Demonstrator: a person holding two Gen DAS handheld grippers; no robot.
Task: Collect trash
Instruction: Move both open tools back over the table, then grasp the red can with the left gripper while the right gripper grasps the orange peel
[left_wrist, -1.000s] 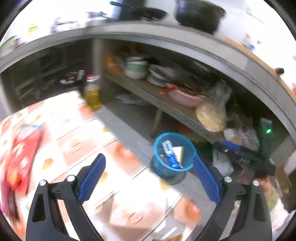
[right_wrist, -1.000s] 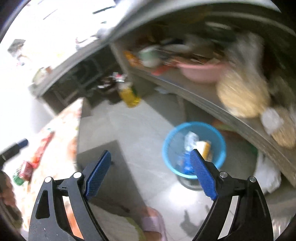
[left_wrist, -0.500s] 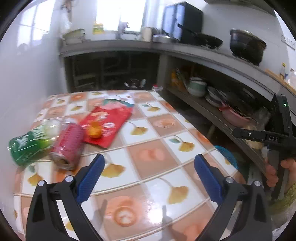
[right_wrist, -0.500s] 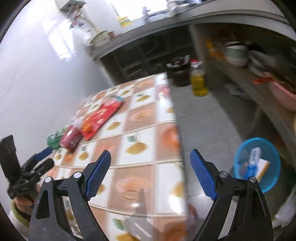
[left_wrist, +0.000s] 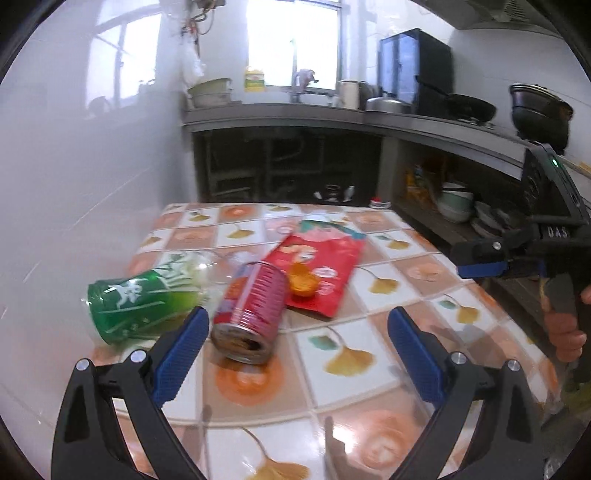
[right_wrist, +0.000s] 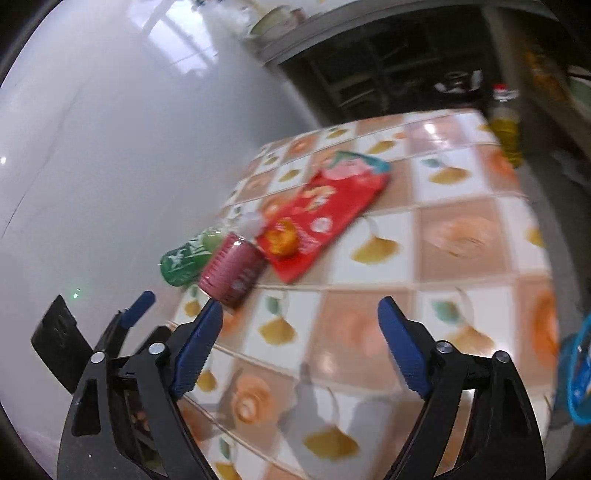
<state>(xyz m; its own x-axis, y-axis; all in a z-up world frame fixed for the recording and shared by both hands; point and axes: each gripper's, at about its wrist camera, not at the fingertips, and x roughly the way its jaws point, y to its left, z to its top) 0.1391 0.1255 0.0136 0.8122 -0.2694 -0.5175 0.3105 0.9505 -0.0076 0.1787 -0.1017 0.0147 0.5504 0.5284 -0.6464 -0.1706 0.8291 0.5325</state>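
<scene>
Your left gripper (left_wrist: 295, 332) gapes wide and empty just near of the red can (left_wrist: 251, 310); your right gripper (right_wrist: 299, 332), also empty, is closing slightly above the tiled table (right_wrist: 461, 236).

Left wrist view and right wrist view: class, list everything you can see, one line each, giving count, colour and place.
Table: one, orange and white leaf tiles, against the white wall.
Bottle: one, green label, lying on the table nearest the wall.
Can: one, red, lying beside the bottle.
Packet: one, red, flat on the table behind the can.
Peel: one, orange, on the packet's near end.
Oil bottle: one, yellow, on the floor past the table.
Basket: one, blue, on the floor at the right edge.
Pots: two, black, on the counter.
Left gripper: blue pads, open, empty.
Right gripper: blue pads, empty, jaws closing.
</scene>
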